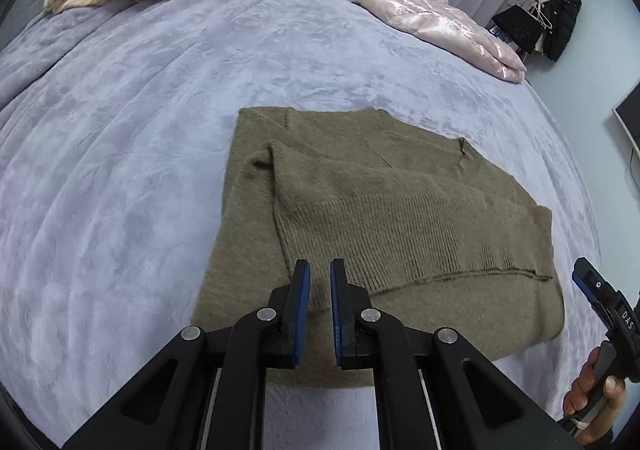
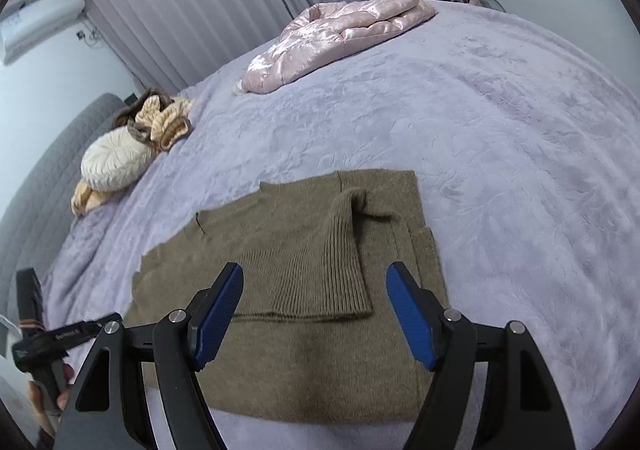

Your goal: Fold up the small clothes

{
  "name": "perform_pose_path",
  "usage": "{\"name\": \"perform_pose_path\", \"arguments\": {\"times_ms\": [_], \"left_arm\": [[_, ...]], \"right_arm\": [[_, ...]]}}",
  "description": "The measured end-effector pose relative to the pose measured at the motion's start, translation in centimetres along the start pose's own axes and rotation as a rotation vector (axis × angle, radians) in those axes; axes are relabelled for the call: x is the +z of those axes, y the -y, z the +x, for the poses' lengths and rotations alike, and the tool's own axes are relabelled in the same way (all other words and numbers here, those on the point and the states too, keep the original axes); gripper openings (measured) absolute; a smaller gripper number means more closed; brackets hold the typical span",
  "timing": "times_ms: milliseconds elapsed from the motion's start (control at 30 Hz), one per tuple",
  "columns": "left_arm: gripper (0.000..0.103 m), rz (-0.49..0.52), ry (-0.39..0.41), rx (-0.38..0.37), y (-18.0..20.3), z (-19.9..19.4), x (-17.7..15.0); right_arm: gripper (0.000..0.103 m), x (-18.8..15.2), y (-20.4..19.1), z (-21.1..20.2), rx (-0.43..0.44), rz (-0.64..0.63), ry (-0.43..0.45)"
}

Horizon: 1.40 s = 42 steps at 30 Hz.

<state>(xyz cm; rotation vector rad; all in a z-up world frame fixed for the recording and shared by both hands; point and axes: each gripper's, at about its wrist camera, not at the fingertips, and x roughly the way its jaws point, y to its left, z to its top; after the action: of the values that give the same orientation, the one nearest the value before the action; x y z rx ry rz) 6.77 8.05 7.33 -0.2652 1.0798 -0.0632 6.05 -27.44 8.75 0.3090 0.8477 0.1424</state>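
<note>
Sweater (image 1: 360,209) lies part-folded on the purple bed cover (image 1: 140,169), sleeves laid across its body, while the left gripper (image 1: 320,290) hangs clenched and empty and the right gripper (image 2: 316,314) gapes, apparently between folds.

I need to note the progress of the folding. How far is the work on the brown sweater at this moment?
Done: the brown sweater lies on the lavender blanket with its sleeves folded in over the body. In hand: nothing; the left gripper is shut and empty, the right gripper is open above it. Left: probably a final fold. The pink jacket and the peach garment may also wait.
</note>
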Motion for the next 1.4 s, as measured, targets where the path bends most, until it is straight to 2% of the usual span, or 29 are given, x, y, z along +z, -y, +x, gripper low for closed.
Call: {"name": "perform_pose_path", "arguments": {"times_ms": [67,133,200,333,467,567,700,800,967,1067,1233,1400], "left_arm": [[0.01,0.046,0.015,0.027,1.6,0.5,-1.0],[0.01,0.078,-0.022,0.044,2.6,1.7,-1.9],[0.01,0.069,-0.069,0.003,2.8,2.9,-2.4],[0.01,0.063,-0.062,-0.031,2.3,3.3,-2.4],[0.01,0.014,-0.075,-0.093,0.6,2.8,-2.1],[0.01,0.045,-0.083,-0.088,0.1,2.9,-2.4],[0.01,0.065,-0.129,-0.129,0.2,4.5,-2.1],[0.01,0.058,-0.138,-0.12,0.3,5.3,-1.0],[0.01,-0.024,-0.133,-0.187,-0.7,5.9,1.1],[0.01,-0.019,-0.092,-0.194,-0.4,5.3,2.8],[0.01,-0.003,-0.029,-0.161,0.3,5.2,6.8],[0.01,-0.13,0.022,-0.174,-1.4,5.5,11.0]], "right_arm": [[0.077,-1.4,-1.3,0.5,-0.032,-0.075,-0.021],[0.077,-2.3,-2.3,0.9,-0.053,-0.143,-0.031],[0.077,-2.9,-2.8,1.3,-0.065,-0.185,-0.039],[0.077,-3.3,-2.1,2.3,-0.034,-0.168,-0.077],[0.077,-3.6,-2.1,2.9,-0.062,-0.214,-0.094],[0.077,-3.4,-2.5,3.2,-0.045,-0.25,-0.099],[0.077,-2.9,-3.4,5.2,-0.052,-0.319,-0.146],[0.077,-2.3,-3.8,6.1,-0.07,-0.34,-0.154],[0.077,-1.0,-3.6,7.0,-0.054,-0.328,-0.155],[0.077,0.1,-3.1,7.2,-0.021,-0.282,-0.136],[0.077,2.9,-3.3,8.2,0.013,-0.246,-0.118],[0.077,7.1,-3.0,9.1,0.054,-0.156,-0.058]]}}
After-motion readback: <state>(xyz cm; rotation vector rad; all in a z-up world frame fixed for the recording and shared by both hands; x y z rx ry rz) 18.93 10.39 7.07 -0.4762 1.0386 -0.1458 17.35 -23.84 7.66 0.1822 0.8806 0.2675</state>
